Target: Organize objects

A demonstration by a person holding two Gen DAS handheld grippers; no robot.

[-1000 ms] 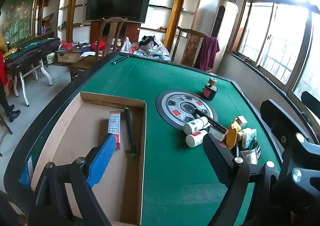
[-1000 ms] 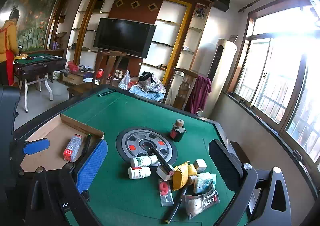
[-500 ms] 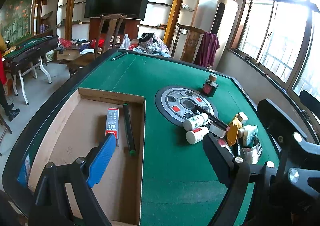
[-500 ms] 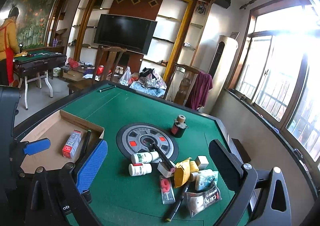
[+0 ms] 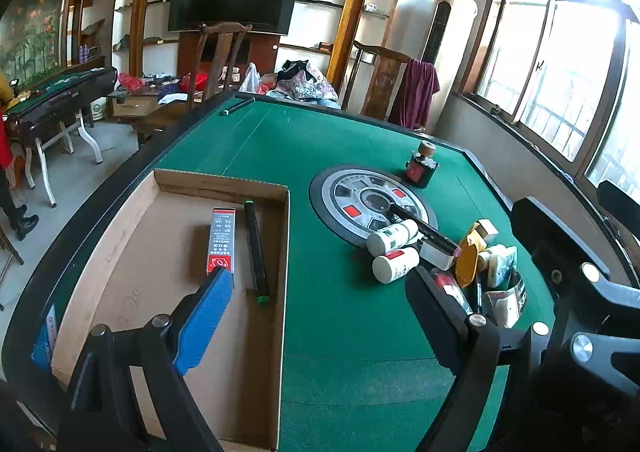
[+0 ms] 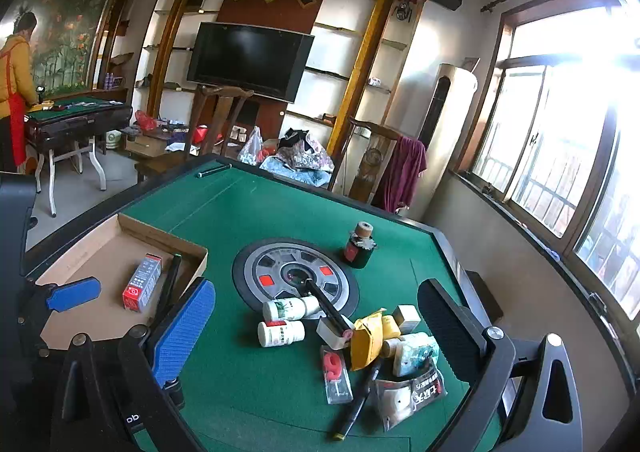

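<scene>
1. Green felt covers the worktop (image 6: 224,212), which stands in a room with a dark television (image 6: 250,60) on the far wall.
2. Left tongs (image 5: 320,316): spread wide, holding nothing, above the near edge of the cardboard box (image 5: 160,236).
3. Right tongs (image 6: 316,336): spread wide, holding nothing, above the cluttered pile.
4. Inside the box: a red-and-grey carton (image 5: 221,240) lying flat, with a black tube (image 5: 256,252) just beside it, along the box's right wall.
5. Between the right tongs: two white bottles (image 6: 286,320) on their sides, a black pen (image 6: 328,306) resting across a small white box (image 6: 332,332), a yellow pouch (image 6: 366,338), and a blister pack (image 6: 336,372).
6. Farther out: a round grey dial (image 6: 296,274) set into the felt, and a dark bottle (image 6: 359,246) upright just beyond it.
</scene>
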